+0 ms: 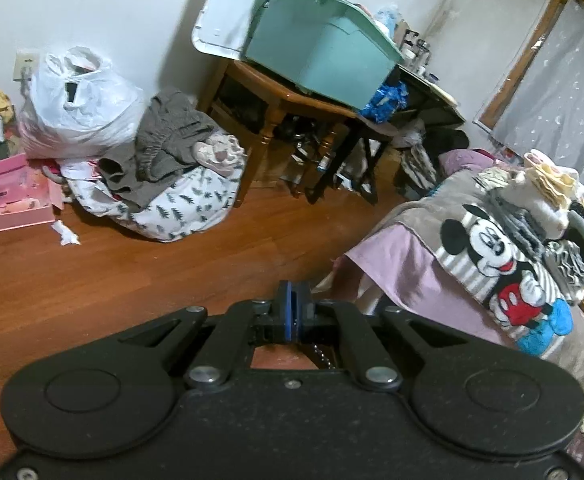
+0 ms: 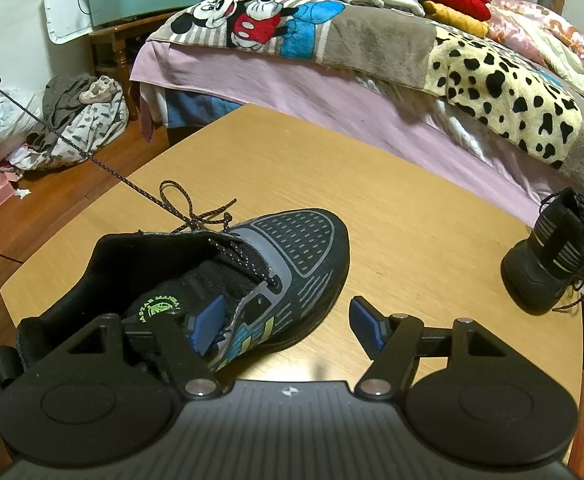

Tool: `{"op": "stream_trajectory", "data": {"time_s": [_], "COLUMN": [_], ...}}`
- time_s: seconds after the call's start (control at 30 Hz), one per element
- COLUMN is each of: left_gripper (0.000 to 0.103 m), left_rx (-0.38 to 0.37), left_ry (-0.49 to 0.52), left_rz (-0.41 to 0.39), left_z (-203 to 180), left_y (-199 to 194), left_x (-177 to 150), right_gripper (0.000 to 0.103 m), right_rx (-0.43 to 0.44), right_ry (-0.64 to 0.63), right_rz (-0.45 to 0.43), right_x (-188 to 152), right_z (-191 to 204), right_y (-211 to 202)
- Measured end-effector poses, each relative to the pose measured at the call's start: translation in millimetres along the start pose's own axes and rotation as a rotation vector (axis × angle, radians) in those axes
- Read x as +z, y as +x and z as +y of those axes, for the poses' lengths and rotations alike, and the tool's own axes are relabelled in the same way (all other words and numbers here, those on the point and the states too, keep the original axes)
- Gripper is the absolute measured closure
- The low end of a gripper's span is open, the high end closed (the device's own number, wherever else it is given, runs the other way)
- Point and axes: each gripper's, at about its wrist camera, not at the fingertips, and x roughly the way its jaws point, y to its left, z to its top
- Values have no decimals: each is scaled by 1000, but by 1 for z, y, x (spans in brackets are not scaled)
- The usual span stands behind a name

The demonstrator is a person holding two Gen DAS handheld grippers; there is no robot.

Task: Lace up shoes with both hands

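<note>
While left tongs [image 1: 290,304] pinch lace [image 2: 71,144].

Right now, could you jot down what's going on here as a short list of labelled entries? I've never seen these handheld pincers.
near shoe: on the wooden table, toe pointing away, partly laced
lace: stretched taut from the near shoe off to the left
left gripper: shut, away from the table; the taut lace leads toward it
right gripper: open, one finger inside the shoe's opening, the other outside
second shoe: at the table's right edge, laces loose
behind: bed piled with clothes
</note>
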Motion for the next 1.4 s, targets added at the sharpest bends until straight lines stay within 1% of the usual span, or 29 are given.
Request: {"op": "stream_trajectory", "data": {"time_s": [0.07,0.2,0.47,0.53,0.67,0.77,0.87,0.93,1.0,1.07,1.1,1.13,1.17,1.27,1.33,1.37,1.4], "left_gripper": [103,103,103,103,103,103,103,103,103,103,103,103,103,103,103,103,103], "left_rx": [11,21,-16,-47,-154,-288,-435,-519,-626,-696,-752,-797,-846,-941,-981,-991,-990], "left_ry": [-8,33,290,348,432,485,582,644,718,819,875,919,976,1127,1235,1290,1339], "left_rz": [-3,-20,-118,-122,-104,-88,-66,-37,2,49,79,116,174,295,377,426,455], "left_z": [-1,-13,-70,-84,-109,-133,-159,-173,-185,-197,-202,-205,-209,-213,-213,-213,-210], "left_y": [-1,-4,-28,-31,-40,-53,-70,-79,-86,-93,-96,-98,-99,-102,-103,-102,-102], "left_x": [0,-4,-19,-26,-44,-55,-70,-83,-99,-117,-127,-137,-147,-180,-208,-220,-232], "right_gripper": [35,35,35,35,35,35,35,35,35,35,35,35,35,35,35,35,35], "right_rx": [-2,-6,1,1,4,5,7,11,14,17,18,20,21,23,24,24,25], "right_ry": [-3,-10,-20,-19,-16,-11,-7,-4,0,7,13,19,26,46,58,63,66], "right_rz": [0,1,-16,-21,-29,-35,-41,-44,-47,-52,-55,-57,-60,-68,-72,-74,-75], "right_x": [0,2,2,3,5,6,8,9,10,10,11,11,12,13,14,14,14], "right_z": [1,3,6,6,6,5,5,5,6,5,5,4,3,0,-2,-2,-3], "right_y": [0,-1,-9,-11,-13,-14,-15,-15,-15,-16,-16,-17,-17,-18,-18,-18,-18]}}
